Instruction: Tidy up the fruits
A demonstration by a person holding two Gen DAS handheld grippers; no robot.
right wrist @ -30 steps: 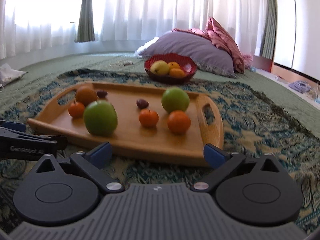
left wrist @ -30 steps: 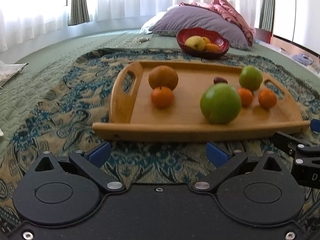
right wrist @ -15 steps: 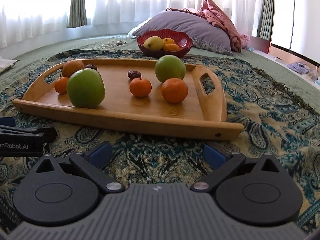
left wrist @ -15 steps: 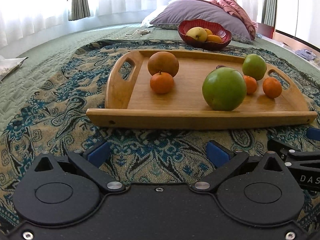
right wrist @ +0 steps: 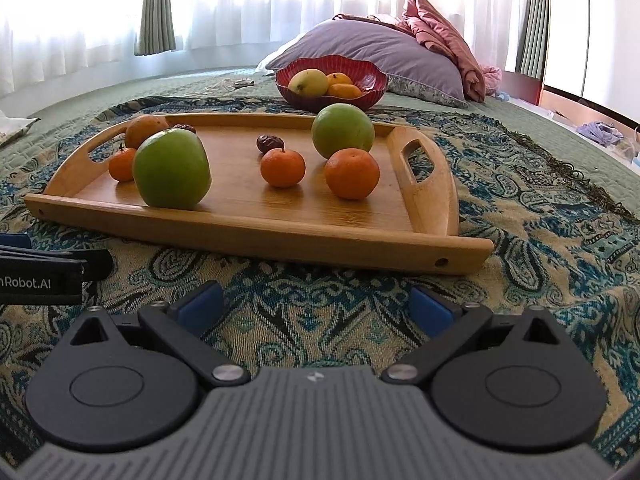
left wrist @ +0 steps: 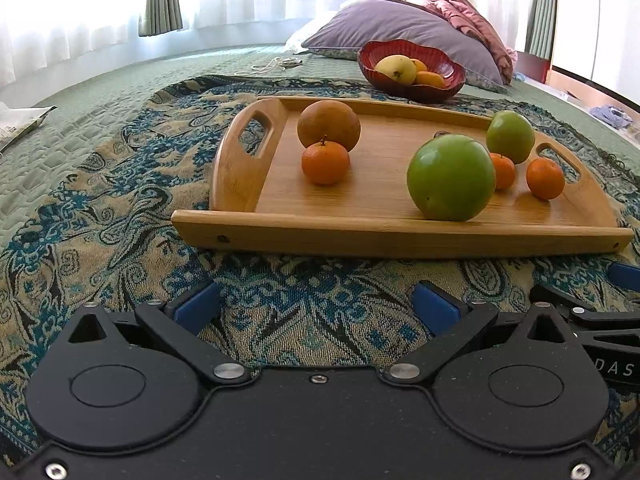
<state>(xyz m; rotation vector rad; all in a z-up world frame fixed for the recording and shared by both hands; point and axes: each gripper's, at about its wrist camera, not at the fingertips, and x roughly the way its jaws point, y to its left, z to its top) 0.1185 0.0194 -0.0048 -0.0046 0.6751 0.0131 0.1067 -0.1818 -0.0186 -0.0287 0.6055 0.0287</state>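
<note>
Left gripper [left wrist: 316, 306] and right gripper [right wrist: 316, 304]: hovering spread wide, gripping nothing, before wooden tray [right wrist: 248, 236] carrying fruit. Large green apple [left wrist: 450, 179] partly hiding one mandarin [left wrist: 503, 171].

Bed w/ green quilted bedspread [left wrist: 120, 92]; a blue-and-tan paisley woven throw [left wrist: 100, 216] spread over it. On the throw: light bamboo tray w/ cut-out handles [right wrist: 256, 236]. Behind the tray, a red scalloped bowl [right wrist: 368, 92], then a purple pillow [right wrist: 380, 48] & pink bundled cloth [right wrist: 440, 36]. White paper packet [left wrist: 20, 124] at far left; white cord [left wrist: 272, 66] near the pillow.
</note>
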